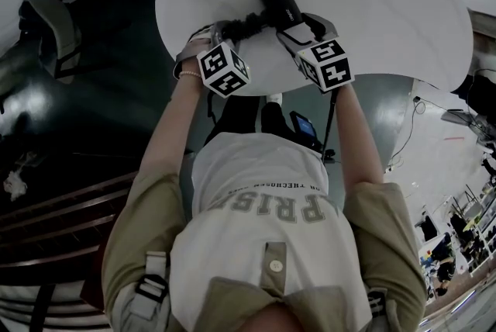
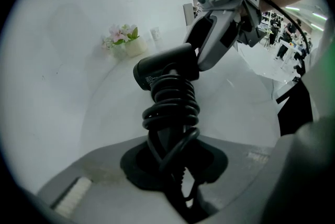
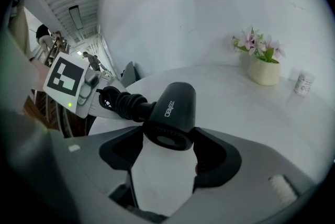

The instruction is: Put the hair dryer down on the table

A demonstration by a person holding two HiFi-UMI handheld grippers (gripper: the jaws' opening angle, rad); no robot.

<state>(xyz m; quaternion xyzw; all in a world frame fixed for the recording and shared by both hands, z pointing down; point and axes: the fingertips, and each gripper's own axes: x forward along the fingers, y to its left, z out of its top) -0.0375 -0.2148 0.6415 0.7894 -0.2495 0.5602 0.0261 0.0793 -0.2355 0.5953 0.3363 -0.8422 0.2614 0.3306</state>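
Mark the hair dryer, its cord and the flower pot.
hair dryer [image 3: 180, 100], right gripper view, on the barrel.
cord [image 2: 171, 108], left gripper view, on the coiled loops.
flower pot [image 3: 263, 74], right gripper view, on its side.

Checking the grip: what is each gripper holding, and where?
The hair dryer: left gripper on its cord-wrapped handle, right gripper on the barrel's rear end.

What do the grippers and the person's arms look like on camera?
The left gripper and right gripper are grey-bodied with black pads. Each carries a white cube with black square markers. The person wears short khaki sleeves and a beaded bracelet on the left wrist.
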